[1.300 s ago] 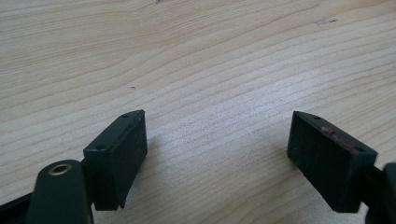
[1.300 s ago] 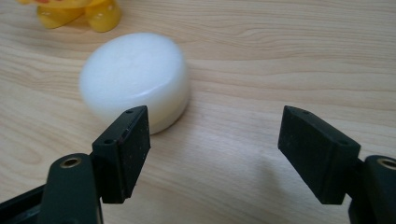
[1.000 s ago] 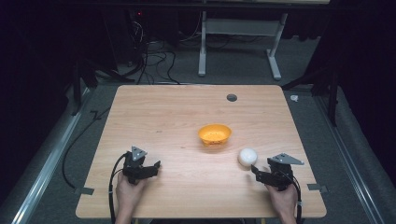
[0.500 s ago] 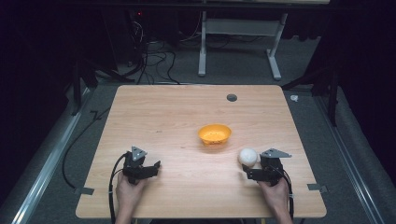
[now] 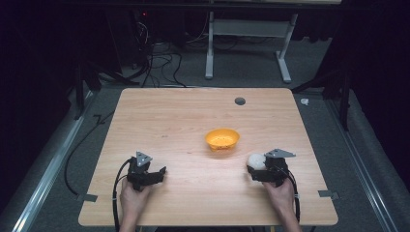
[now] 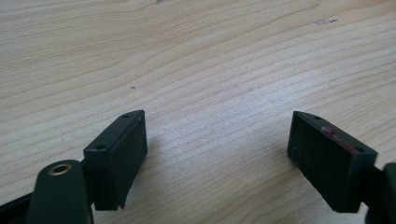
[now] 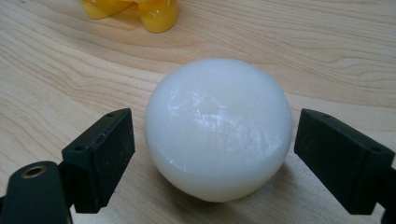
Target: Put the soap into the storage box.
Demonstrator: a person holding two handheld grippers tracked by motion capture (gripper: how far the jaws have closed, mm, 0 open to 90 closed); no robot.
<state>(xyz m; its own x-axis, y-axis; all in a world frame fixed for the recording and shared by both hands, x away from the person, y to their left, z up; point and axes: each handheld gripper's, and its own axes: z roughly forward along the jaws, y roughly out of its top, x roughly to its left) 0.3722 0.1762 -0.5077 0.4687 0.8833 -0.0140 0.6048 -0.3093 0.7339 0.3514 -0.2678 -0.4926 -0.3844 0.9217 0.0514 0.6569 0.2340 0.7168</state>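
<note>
Wooden table (image 5: 183,125) holds white ball (image 7: 217,128) near right, just short of orange bowl (image 5: 222,139), between right gripper (image 7: 212,158) jaws that just opened wide, not touching; left gripper (image 6: 217,154) spread, empty; off-center squeeze could roll it away.

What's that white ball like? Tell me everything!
The white ball is round, smooth and a little shiny, like wax or plastic. It sits on the wooden table, near the orange bowl. The right gripper has its black jaws open on either side of it, with small gaps, not squeezing it.
</note>
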